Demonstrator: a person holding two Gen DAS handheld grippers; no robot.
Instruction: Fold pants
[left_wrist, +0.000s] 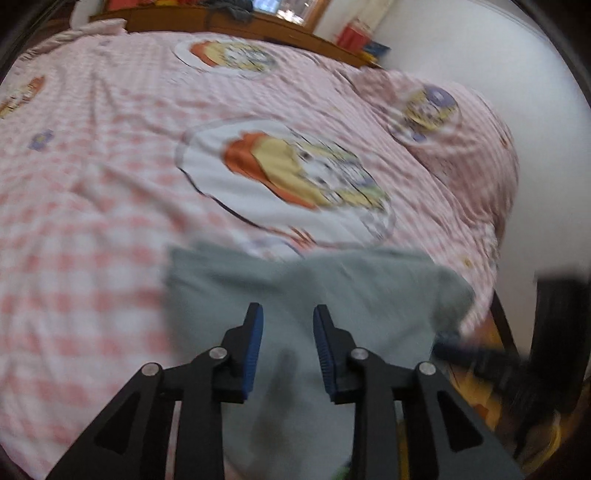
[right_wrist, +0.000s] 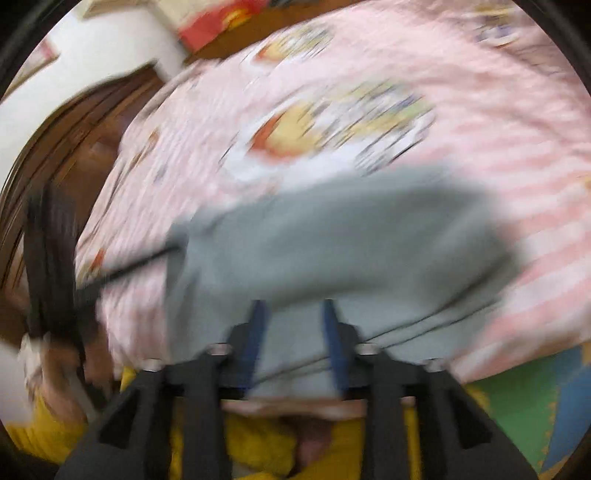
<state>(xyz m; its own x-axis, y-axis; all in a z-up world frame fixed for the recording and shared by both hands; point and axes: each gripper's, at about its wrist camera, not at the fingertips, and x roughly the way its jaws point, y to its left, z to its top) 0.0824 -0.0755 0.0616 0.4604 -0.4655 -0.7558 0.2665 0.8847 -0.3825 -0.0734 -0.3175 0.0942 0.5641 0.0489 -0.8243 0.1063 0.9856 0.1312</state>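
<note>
Grey pants (left_wrist: 332, 288) lie folded at the near edge of a pink checked bed cover (left_wrist: 110, 166). My left gripper (left_wrist: 288, 314) hovers over them, its blue pads apart and only cloth showing in the gap below. In the right wrist view the same pants (right_wrist: 332, 240) lie across the cover (right_wrist: 480, 110), blurred. There my right gripper (right_wrist: 293, 306) stands with its jaws apart at the near fold, and I see nothing pinched between the pads. The right gripper shows as a dark blur (left_wrist: 480, 358) at the left view's right side, and the left gripper (right_wrist: 55, 258) at the right view's left edge.
A wooden shelf (left_wrist: 240, 22) with a red box (left_wrist: 352, 35) runs behind the bed, and a white wall (left_wrist: 480, 55) stands to its right. A wooden door (right_wrist: 74, 140) is beside the bed. Green and blue floor mats (right_wrist: 524, 410) lie below the bed edge.
</note>
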